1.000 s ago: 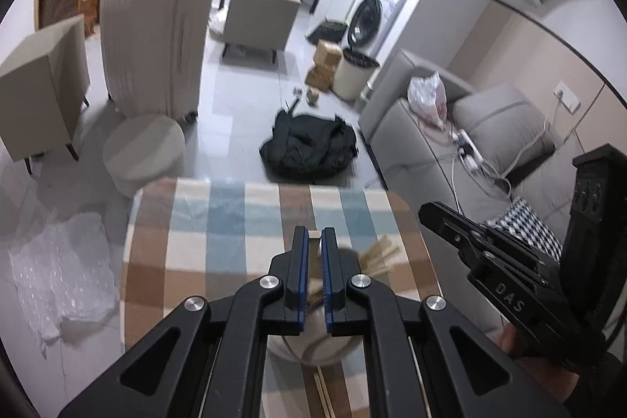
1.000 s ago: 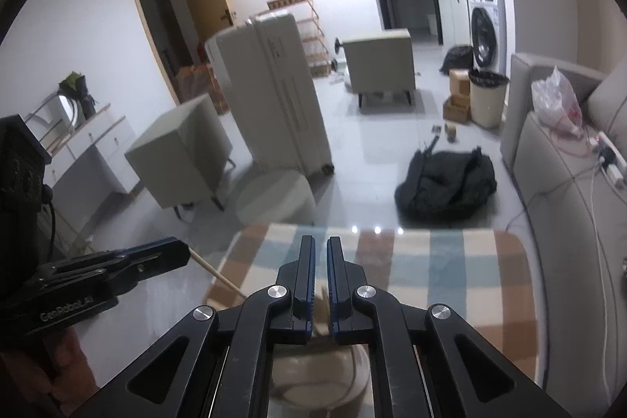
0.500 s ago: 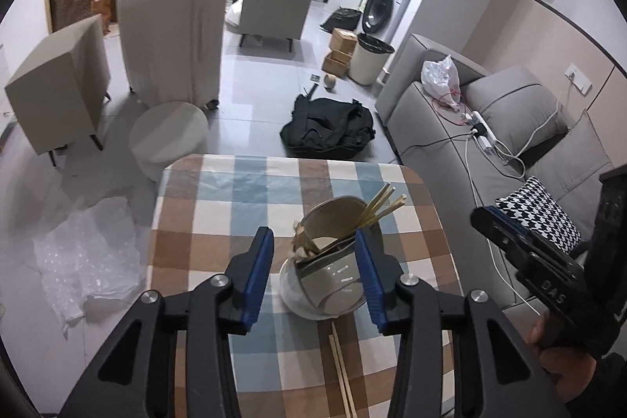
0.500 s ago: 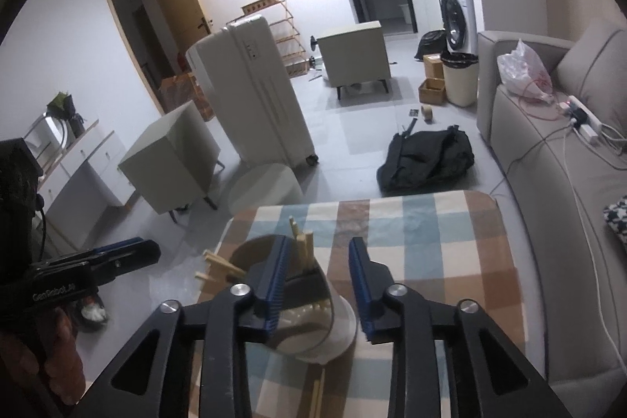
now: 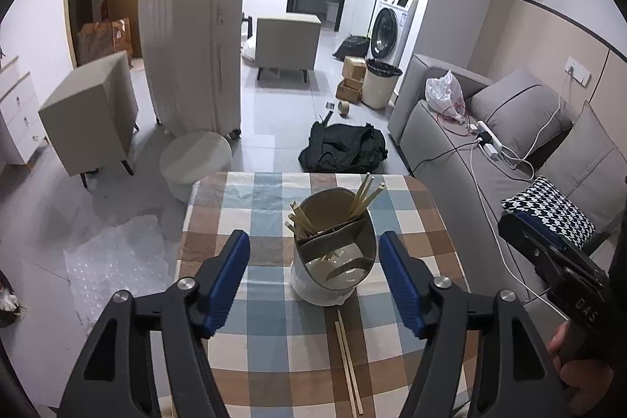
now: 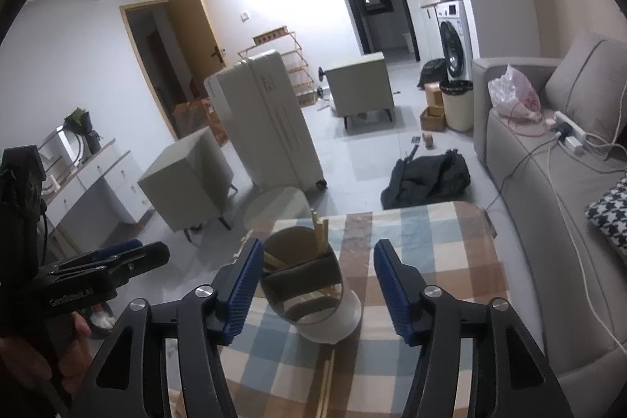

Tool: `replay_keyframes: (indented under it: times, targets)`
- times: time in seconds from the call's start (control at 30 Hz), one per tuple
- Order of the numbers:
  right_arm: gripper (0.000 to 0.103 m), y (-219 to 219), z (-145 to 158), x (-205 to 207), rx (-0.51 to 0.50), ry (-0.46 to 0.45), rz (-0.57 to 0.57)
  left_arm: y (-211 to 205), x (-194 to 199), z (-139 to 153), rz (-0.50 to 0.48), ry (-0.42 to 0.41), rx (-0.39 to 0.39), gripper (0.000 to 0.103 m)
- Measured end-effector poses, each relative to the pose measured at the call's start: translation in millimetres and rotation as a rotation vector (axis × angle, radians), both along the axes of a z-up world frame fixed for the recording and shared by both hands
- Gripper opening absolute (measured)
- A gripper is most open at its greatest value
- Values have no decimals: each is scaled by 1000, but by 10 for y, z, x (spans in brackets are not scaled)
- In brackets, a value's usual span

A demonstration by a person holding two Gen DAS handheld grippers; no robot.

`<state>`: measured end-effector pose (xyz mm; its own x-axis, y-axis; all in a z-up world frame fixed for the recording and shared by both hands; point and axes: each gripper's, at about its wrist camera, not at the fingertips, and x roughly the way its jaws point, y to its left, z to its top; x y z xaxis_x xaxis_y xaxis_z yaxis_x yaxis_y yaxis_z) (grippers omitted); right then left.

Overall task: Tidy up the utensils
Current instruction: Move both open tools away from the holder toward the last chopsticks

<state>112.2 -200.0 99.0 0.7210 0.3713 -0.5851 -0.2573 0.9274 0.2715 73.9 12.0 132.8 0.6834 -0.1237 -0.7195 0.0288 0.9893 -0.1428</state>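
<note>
A utensil holder (image 5: 333,261) with a white base and a tan divided cup stands mid-table on the checked cloth (image 5: 250,222). Wooden chopsticks (image 5: 364,194) lean in its far compartment. Two more chopsticks (image 5: 347,363) lie flat on the cloth in front of it. My left gripper (image 5: 313,241) hovers short of the holder. Its jaws are opening, the blue pads touch nothing. My right gripper (image 6: 317,247) hangs likewise before the holder (image 6: 313,285), jaws opening and empty. Each gripper also shows from the side in the other view, the right gripper (image 5: 548,253) and the left gripper (image 6: 129,253).
A grey sofa (image 5: 490,159) with cables and cushions runs along the table's right side. Past the far left corner stand a round stool (image 5: 196,159), a white suitcase (image 5: 192,57) and a boxy side table. A black bag (image 5: 341,147) and bubble wrap (image 5: 113,261) lie on the floor.
Both grippers went from shut to wide apart and drew back and up from the holder, which now shows whole with chopsticks standing in it.
</note>
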Motion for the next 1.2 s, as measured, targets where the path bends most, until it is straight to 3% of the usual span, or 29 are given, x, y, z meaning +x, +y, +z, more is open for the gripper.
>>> replay_keyframes:
  times: [0.2, 0.57, 0.8, 1.2]
  targets:
    - [72, -37, 73, -281, 4, -57, 6, -54, -195, 29, 29, -59, 31, 78]
    - [86, -7, -99, -678, -17, -82, 23, -123, -485, -88, 58, -114, 36, 83]
    - [96, -34, -336, -833, -36, -53, 19, -143, -619, -370, 58, -78, -8, 83]
    - [103, -52, -775, -893, -89, 28, 26, -197, -651, -849, 57, -11, 34, 83]
